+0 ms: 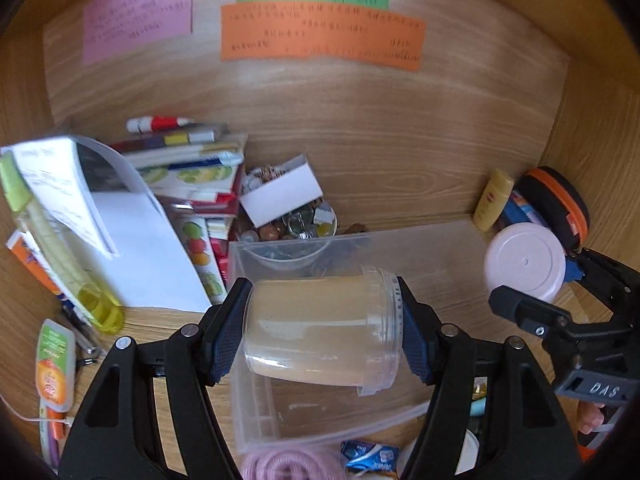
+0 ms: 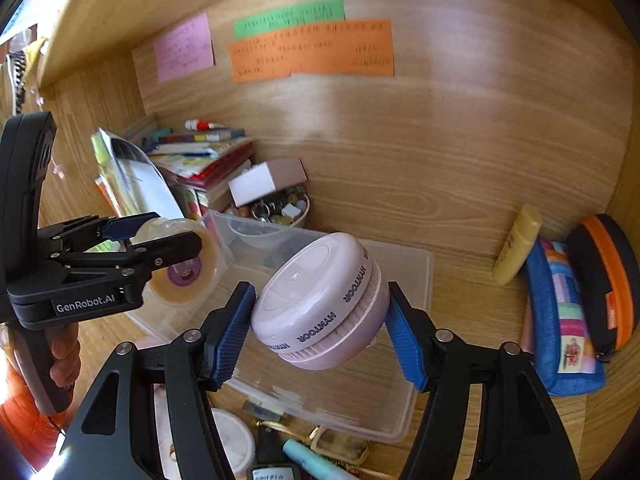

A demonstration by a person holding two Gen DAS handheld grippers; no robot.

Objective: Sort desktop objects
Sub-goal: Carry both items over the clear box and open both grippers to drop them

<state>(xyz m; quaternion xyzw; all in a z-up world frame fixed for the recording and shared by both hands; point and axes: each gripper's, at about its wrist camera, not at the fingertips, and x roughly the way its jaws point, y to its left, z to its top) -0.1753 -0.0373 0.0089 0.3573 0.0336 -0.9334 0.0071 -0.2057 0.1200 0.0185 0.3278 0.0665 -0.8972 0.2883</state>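
1. Above the clear plastic bin (image 1: 420,248), your left gripper (image 1: 320,332) pinches a clear plastic jar (image 1: 320,332) lying on its side, one pad on its base, the other on its threaded mouth end.
2. Your right gripper (image 2: 322,320) clamps a pale pink HYMTOOR device (image 2: 320,304), round and tilted, flat face towards the back-left. It hangs over the same bin (image 2: 416,280).
3. Both items are off the desk, near each other; left wrist view shows the pink device (image 1: 524,264) just right of the jar.
4. Back left: stack of books and booklets (image 1: 192,168), with a small bowl of trinkets (image 1: 296,224) and a white box (image 1: 280,192) on it.
5. Back right: yellow bottle (image 2: 516,244), blue patterned pouch (image 2: 564,320), black-and-orange case (image 2: 608,280) against the wall.
6. Pink, green and orange notes (image 1: 320,36) stuck on the back panel.
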